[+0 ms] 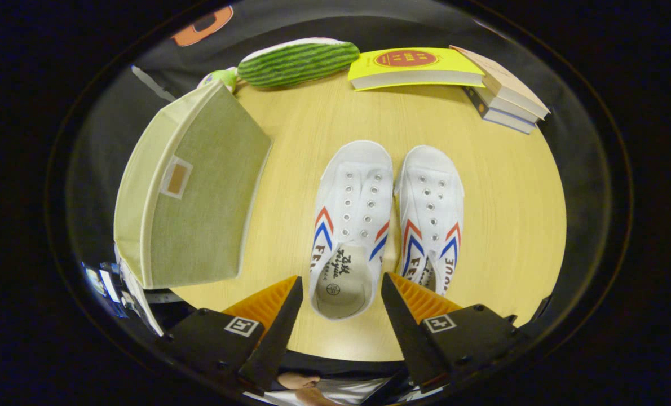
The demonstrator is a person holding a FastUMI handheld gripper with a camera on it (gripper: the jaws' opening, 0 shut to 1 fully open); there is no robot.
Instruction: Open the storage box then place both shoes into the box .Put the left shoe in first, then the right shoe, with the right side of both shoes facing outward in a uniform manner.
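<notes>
Two white canvas shoes with red and blue chevrons lie side by side on the round wooden table (482, 186), toes pointing away from me. The left shoe (351, 225) has its heel opening between my fingers, seen from above. The right shoe (432, 217) lies just right of it, its heel partly hidden behind one fingertip (398, 316). My gripper (341, 307) is open, its fingers apart and above the left shoe's heel, touching nothing. The beige fabric storage box (191, 186) stands to the left of the shoes with its lid shut.
A green striped cucumber-shaped plush (297, 61) lies at the table's far side beyond the box. A yellow book (411, 66) and a small stack of books (507, 93) lie at the far right. A person's hand (301, 386) shows below the fingers.
</notes>
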